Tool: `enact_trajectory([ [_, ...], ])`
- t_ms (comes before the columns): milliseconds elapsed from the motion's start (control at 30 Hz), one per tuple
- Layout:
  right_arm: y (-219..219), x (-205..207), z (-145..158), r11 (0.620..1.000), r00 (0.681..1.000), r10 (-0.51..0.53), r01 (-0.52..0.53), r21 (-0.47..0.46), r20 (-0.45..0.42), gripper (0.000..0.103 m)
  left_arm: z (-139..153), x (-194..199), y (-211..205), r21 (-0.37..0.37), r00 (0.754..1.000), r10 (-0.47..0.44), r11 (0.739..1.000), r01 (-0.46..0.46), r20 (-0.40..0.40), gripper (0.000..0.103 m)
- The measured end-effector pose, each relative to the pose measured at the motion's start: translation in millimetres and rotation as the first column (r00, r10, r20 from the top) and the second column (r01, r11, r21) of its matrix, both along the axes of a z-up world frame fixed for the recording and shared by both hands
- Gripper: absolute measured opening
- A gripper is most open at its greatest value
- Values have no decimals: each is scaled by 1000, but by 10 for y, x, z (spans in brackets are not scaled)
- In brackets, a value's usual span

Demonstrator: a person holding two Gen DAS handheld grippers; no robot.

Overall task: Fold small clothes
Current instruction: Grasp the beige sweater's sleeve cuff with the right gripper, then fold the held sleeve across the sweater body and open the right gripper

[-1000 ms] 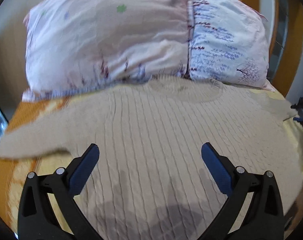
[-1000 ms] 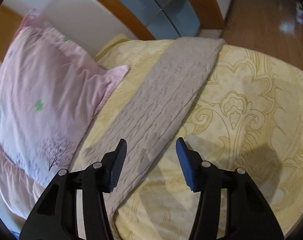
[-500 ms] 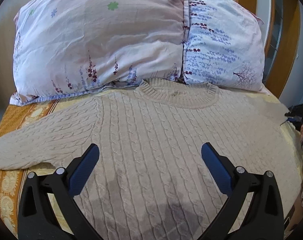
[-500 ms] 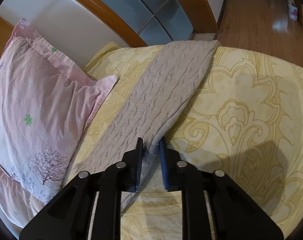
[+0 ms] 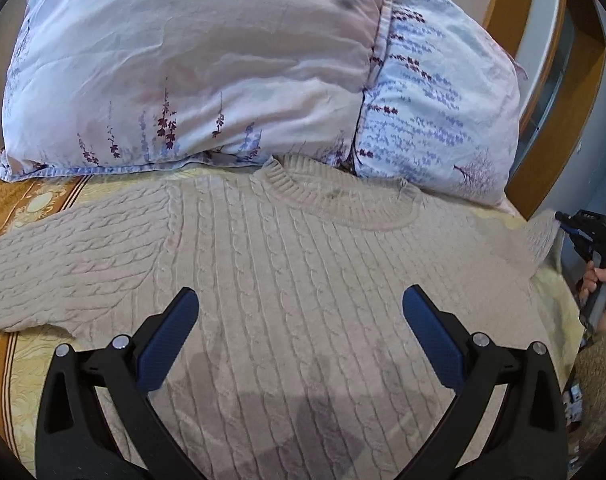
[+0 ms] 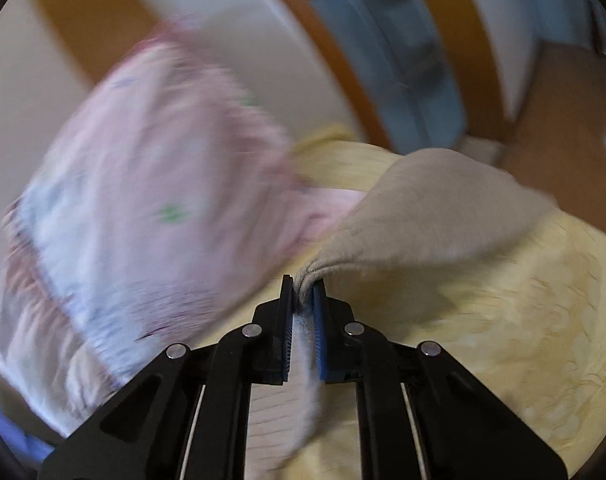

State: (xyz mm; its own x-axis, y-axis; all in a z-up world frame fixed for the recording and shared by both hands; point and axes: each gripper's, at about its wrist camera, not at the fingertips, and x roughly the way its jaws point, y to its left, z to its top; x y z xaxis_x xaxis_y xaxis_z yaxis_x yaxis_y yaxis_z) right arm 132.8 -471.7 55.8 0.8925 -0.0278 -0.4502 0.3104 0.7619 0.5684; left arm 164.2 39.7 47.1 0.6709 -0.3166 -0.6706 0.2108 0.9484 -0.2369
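Since a second ago the right gripper [image 6: 302, 294] has clamped its blue-padded jaws onto the edge of the sweater's right sleeve [image 6: 435, 216] and lifted it — earlier the jaws stood apart over a sleeve lying flat, and now a bunched fold of knit is pinched between the pads, with the rest of the sleeve rising off the bedspread in a tented shape. That view is smeared with motion, so the knit pattern cannot be made out there.

From the left wrist view, the beige cable-knit sweater [image 5: 295, 280] lies spread face up on the pale yellow patterned bedspread [image 5: 7, 360], its ribbed round collar [image 5: 339, 196] touching the lower edge of the two pale floral pillows [image 5: 207, 64] propped behind it. Its left sleeve [image 5: 63, 264] stretches flat toward the left edge of the picture. At the far right, the lifted sleeve ends at the black gripper held in the person's right hand [image 5: 605, 292].

The left gripper [image 5: 299, 324] hovers over the sweater's chest with its jaws spread wide, holding nothing — both blue pads stand clear above the fabric, one on each side of the body panel. Behind the pillows runs a wooden headboard frame [image 5: 547, 96] with a grey-blue panel.
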Motion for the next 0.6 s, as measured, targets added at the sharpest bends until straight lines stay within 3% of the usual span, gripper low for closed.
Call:
enact_trajectory([
  [133,734,68,200,970,966,244,-242,-33,81,10,-7,60,16,-62,1000,2,998,-3,-24,101],
  [200,1099,126,129,934,932,356,-356,-25,71,10,-25,79,12,-93,999,1,996,-4,-38,101],
  [267,1489,227,-92,887,887,461,-461,3,7,10,-54,102,-7,-123,998,-2,992,-5,-57,101],
  [367,1898,368,-515,841,831,540,-538,57,-132,10,-92,121,-52,-147,997,-18,989,7,-75,101],
  [500,1941,436,-711,839,817,545,-531,121,-190,12,-121,148,-95,-178,994,-40,984,22,-101,101],
  [533,1880,427,-695,838,822,544,-521,161,-170,19,-131,163,-93,-197,993,-44,980,21,-113,101],
  [567,1825,415,-680,842,830,534,-504,193,-159,37,-144,184,-90,-217,991,-45,976,16,-128,101],
  [600,1778,404,-681,847,840,521,-487,214,-151,48,-158,201,-90,-230,989,-46,973,12,-143,101],
])
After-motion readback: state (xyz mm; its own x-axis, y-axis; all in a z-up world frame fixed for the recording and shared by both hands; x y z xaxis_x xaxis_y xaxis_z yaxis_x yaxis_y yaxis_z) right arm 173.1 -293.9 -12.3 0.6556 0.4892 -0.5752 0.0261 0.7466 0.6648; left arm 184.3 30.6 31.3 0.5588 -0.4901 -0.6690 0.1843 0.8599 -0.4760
